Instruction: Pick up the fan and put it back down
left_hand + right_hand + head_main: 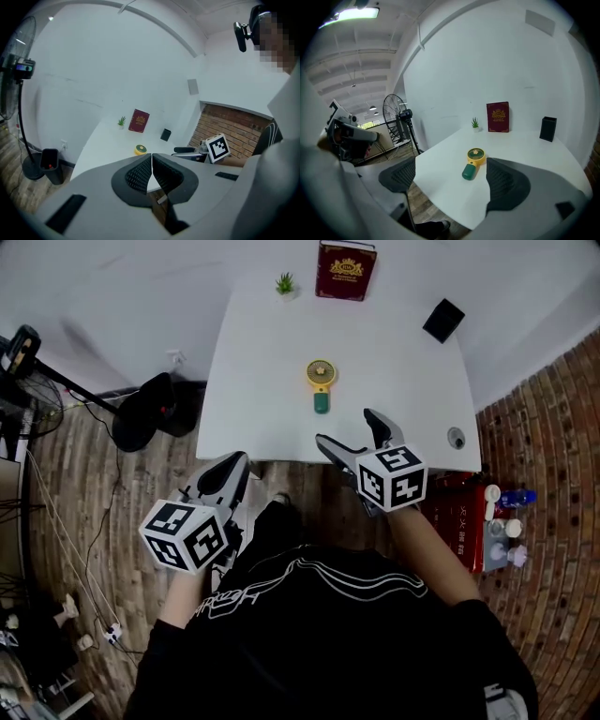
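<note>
A small hand-held fan (pixel 320 385) with a yellow round head and a green handle lies flat near the middle of the white table (pixel 262 381). My right gripper (pixel 349 427) hovers over the table's near edge, just short of the fan, its jaws wide open and empty. In the right gripper view the fan (pixel 472 161) lies ahead, between the two spread pads of the right gripper (pixel 452 178). My left gripper (pixel 234 467) hangs off the table's front left corner, jaws shut with nothing in them. From the left gripper (pixel 152 161) the fan (pixel 140 149) shows far ahead.
At the table's far edge stand a dark red book (pixel 346 270) and a tiny potted plant (pixel 285 284); a black box (pixel 443 320) sits at the far right. A standing fan (pixel 19 352) and black bin (pixel 141 413) are on the floor at left. Bottles (pixel 506 521) stand by the brick wall at right.
</note>
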Tool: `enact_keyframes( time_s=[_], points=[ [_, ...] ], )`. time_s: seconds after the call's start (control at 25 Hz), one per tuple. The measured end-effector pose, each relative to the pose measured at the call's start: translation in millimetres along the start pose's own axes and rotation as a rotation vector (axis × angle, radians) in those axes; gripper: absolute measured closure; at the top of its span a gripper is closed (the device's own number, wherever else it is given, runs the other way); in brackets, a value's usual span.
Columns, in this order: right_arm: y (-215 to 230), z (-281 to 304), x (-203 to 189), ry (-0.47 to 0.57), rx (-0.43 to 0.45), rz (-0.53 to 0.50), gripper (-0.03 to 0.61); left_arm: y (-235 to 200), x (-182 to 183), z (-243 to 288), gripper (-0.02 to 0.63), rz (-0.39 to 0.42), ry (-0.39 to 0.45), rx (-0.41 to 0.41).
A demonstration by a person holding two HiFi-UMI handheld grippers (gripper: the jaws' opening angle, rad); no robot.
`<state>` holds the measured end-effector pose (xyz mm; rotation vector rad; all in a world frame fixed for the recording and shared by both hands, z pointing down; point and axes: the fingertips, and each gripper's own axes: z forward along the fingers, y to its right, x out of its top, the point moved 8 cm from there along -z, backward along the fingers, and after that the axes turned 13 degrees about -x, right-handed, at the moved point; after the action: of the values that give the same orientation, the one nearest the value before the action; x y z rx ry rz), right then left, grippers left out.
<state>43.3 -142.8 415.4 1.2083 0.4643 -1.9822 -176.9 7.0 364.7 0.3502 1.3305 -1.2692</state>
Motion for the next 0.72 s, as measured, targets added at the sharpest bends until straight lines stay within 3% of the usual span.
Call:
enact_keyframes(
  time_s=[0.44, 0.72],
  points=[
    [14.2, 95.5, 13.2, -0.102, -0.164, 0.077, 0.121, -99.2, 66.0, 48.4, 0.58, 0.016, -0.093, -0.095],
    [23.7, 143.2, 7.4, -0.172, -0.258, 0.095, 0.129, -145.6, 83.8, 78.2, 0.58, 0.018, -0.142, -0.16]
  ],
)
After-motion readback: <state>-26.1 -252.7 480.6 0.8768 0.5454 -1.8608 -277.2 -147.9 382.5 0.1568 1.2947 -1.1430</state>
